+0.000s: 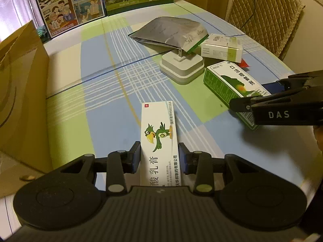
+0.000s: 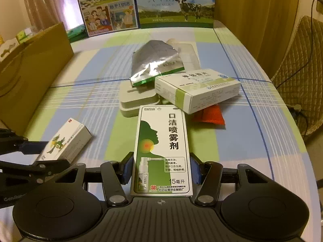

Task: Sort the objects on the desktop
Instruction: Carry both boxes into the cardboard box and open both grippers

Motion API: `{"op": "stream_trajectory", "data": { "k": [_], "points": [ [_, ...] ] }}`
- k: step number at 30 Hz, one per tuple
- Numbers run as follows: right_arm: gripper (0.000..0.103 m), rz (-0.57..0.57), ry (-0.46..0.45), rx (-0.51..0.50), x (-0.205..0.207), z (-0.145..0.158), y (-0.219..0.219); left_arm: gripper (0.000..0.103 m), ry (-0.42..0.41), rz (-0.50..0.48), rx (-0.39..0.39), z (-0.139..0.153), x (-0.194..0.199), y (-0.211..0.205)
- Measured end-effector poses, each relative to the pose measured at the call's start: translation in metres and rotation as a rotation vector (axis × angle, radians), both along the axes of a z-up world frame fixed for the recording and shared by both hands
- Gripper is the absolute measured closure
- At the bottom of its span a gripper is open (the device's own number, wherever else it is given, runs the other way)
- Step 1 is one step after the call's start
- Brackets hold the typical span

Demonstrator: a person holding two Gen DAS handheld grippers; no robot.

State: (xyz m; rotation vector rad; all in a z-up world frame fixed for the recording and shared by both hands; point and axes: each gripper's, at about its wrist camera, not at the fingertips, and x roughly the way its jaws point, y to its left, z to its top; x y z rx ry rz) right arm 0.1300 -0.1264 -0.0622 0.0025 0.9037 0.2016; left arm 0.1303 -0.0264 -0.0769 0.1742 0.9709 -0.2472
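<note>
The surface [image 2: 252,133], under a checked blue and green cloth, fills the room's middle. Two milk cartons [image 2: 145,6] stand at its far edge, well ahead of both grippers, and a brown paper bag [image 1: 22,92] stands left of the left hand-held gripper [image 1: 159,159].

Ahead of the right hand-held gripper [image 2: 161,170] lies a small pile: a crumpled foil pouch [image 2: 155,64] resting partly on a white plastic block [image 2: 137,102], and beside it a white and green pill box [image 2: 197,89] lying over a red packet [image 2: 210,117].

The right hand-held gripper has its pads on the two long sides of a green spray box [image 2: 161,151]. They look pressed to the card, though I cannot tell whether the box is lifted or lying flat. The left hand-held gripper straddles a white cream box [image 1: 159,139] with a bird printed on it. One pad seems to touch, while a thin gap shows at the other, so I would call it not fully closed.

Both boxes look like light, thin card, stiff along their length yet easy to dent. I would take each across its narrow width near the middle, squeezing gently. The glossy faces could slip.
</note>
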Motion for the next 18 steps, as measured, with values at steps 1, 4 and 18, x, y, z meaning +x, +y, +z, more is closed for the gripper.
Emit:
{"op": "stream_trajectory", "data": {
  "k": [1, 4, 18],
  "points": [
    [0.050, 0.007, -0.005, 0.006, -0.004, 0.003, 0.002, 0.070, -0.001, 0.003, -0.002, 0.002, -0.003, 0.001],
    [0.050, 0.012, -0.032, 0.013, -0.017, 0.012, 0.007, 0.070, -0.006, 0.007, -0.007, 0.008, -0.013, 0.002],
    [0.050, 0.026, -0.106, 0.049, -0.067, 0.064, 0.024, 0.070, -0.092, 0.046, -0.026, 0.066, -0.058, 0.020]
  ]
}}
